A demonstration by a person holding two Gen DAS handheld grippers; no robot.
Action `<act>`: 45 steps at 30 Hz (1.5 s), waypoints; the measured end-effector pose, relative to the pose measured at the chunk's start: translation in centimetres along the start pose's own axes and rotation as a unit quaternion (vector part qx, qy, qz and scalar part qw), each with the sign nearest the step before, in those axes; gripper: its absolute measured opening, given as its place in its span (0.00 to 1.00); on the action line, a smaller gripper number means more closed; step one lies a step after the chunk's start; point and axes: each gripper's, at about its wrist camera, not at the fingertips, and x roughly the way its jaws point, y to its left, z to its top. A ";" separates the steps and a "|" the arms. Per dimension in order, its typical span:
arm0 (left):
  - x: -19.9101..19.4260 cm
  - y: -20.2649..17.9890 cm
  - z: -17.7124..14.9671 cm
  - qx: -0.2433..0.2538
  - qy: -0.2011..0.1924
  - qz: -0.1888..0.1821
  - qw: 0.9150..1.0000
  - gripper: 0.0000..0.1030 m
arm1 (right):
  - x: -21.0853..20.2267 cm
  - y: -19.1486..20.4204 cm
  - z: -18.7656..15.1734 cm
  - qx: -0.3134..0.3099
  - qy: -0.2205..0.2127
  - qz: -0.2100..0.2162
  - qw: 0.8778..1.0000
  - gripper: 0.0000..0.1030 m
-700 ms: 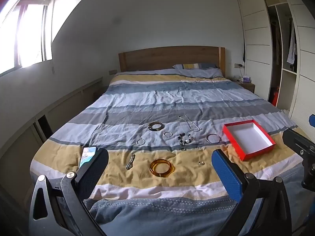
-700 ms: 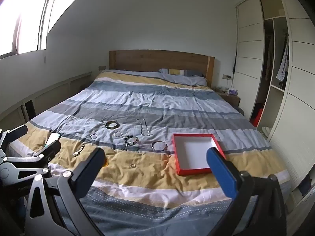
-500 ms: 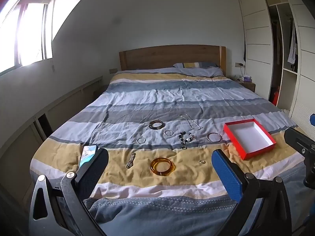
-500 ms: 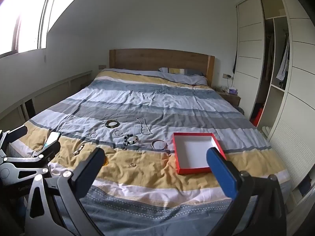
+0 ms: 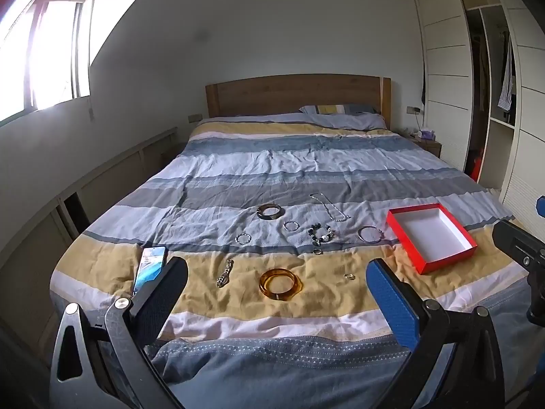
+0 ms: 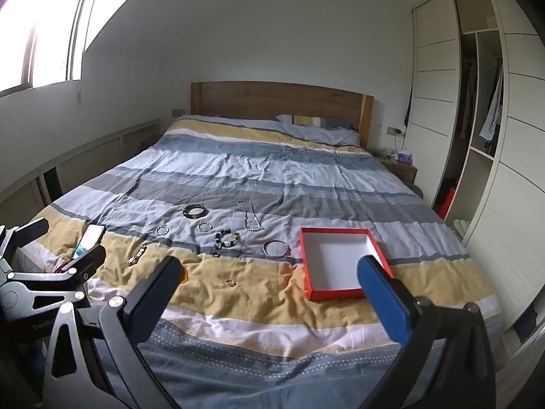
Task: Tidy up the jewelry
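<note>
Jewelry lies spread on the striped bedspread. An amber bangle [image 5: 280, 284] sits nearest, with a chain bracelet [image 5: 225, 272] to its left and a small ring [image 5: 349, 276] to its right. Farther back are a dark bangle [image 5: 270, 211], a silver necklace [image 5: 329, 207], a beaded bracelet [image 5: 321, 232] and a silver bangle [image 5: 370, 233]. An empty red box [image 5: 431, 236] with a white inside stands at the right. My left gripper [image 5: 277, 289] hovers open above the foot of the bed, short of the amber bangle. My right gripper [image 6: 269, 281] is open too, near the red box [image 6: 342, 261].
A phone [image 5: 150, 268] lies on the bed at the left, beside my left gripper's left finger. A wooden headboard [image 5: 296, 93] and pillow stand at the far end. A wardrobe [image 5: 487, 78] lines the right wall, low cabinets the left. A nightstand [image 5: 425, 141] stands beside the bed.
Both views have shifted only slightly; the bed and jewelry sit almost where they were. Both grippers stay open and nothing on the bed has moved.
</note>
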 end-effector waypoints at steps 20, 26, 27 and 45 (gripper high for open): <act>0.6 0.8 -0.3 -0.008 0.013 0.003 1.000 0.99 | 2.0 0.2 -0.9 0.009 0.031 0.020 0.999 1.00; 0.7 1.4 -0.4 -0.007 0.010 0.003 1.000 0.99 | 1.7 0.3 -1.2 0.014 0.030 0.035 0.999 1.00; 0.7 1.4 -0.4 -0.006 0.010 0.003 1.000 0.99 | 2.5 0.4 -0.9 0.013 0.032 0.038 0.999 1.00; 1.3 1.3 -0.2 -0.006 0.028 -0.024 0.999 0.99 | 3.2 -0.2 -0.6 0.035 0.019 0.053 0.998 1.00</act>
